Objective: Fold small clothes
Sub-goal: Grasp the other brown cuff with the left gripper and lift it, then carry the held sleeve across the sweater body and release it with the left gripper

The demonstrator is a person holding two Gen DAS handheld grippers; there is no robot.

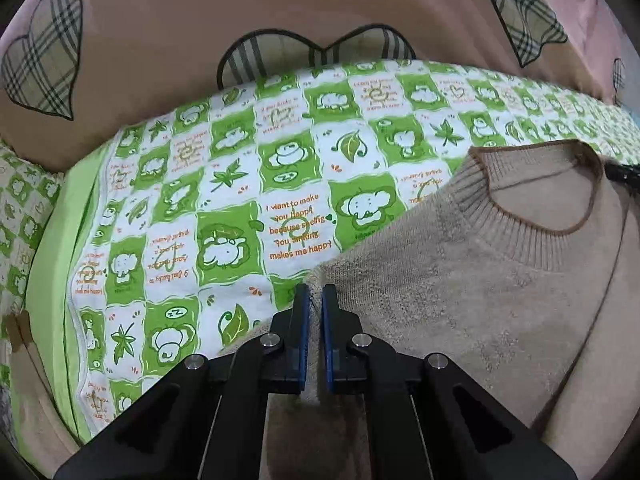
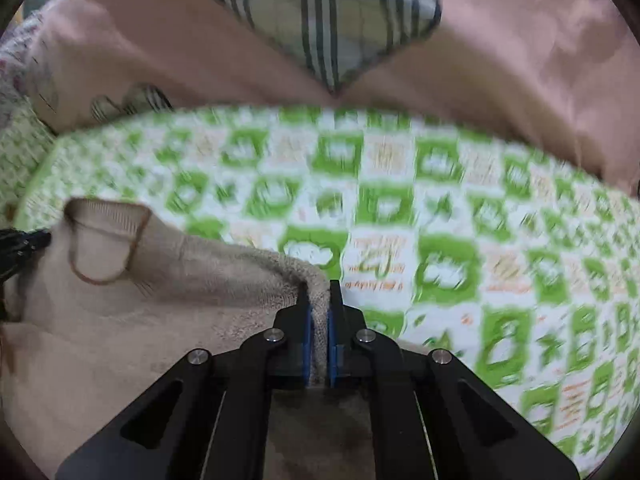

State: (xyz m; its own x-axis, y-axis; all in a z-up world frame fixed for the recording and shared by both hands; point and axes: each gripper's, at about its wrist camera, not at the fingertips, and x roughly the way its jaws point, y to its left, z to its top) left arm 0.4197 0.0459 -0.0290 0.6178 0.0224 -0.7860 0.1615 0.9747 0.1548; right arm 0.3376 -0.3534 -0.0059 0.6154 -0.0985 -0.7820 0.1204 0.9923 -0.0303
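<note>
A small beige knit sweater [image 1: 460, 280] with a brown-edged ribbed collar [image 1: 532, 216] lies on a green-and-white printed sheet [image 1: 224, 208]. My left gripper [image 1: 314, 300] is shut on the sweater's left shoulder edge. In the right wrist view the sweater [image 2: 120, 320] fills the lower left, its collar [image 2: 106, 240] at far left. My right gripper [image 2: 319, 300] is shut on the sweater's right shoulder edge, with a fold of knit between the blue pads. The left gripper's tip [image 2: 24, 244] shows at the left edge. The right wrist view is blurred by motion.
A pink quilt [image 1: 168, 40] with plaid heart patches [image 1: 44, 64] is bunched along the far side of the sheet, and shows in the right wrist view [image 2: 520, 60] too. A green sheet border [image 1: 52, 248] runs along the left edge.
</note>
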